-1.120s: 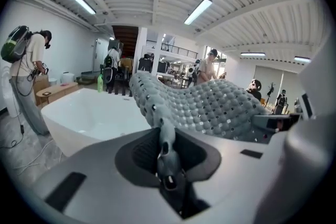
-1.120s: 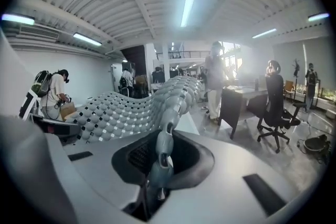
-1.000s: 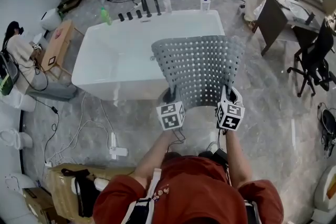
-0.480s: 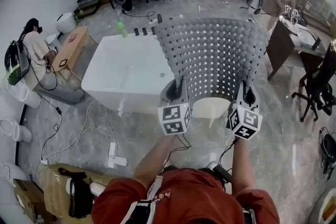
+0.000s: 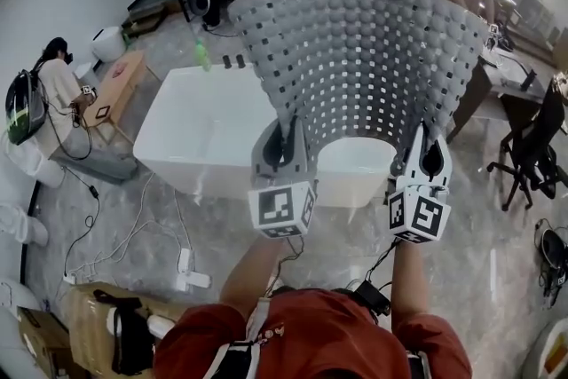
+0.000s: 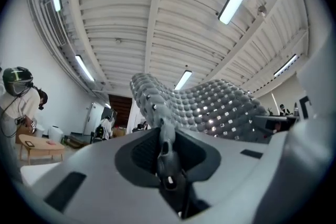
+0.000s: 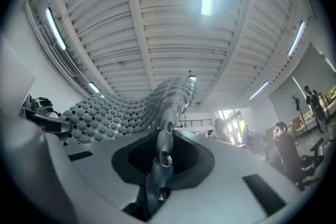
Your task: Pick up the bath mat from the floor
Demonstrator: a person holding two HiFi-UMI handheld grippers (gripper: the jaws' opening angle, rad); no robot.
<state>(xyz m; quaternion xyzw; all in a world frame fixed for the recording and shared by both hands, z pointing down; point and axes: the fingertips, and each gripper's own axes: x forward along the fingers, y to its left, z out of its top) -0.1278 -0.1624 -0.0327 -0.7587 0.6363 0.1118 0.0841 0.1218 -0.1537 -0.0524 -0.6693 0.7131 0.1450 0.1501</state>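
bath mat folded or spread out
Spread out: the bath mat fans open as one sheet, its near edge pinched by the left gripper and right gripper.

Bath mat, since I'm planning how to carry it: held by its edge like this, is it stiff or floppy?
Probably flexible yet springy: the bath mat bows into an arch between the left claw and right claw without collapsing. Likely light: it is full of holes, and two edge pinches carry it.
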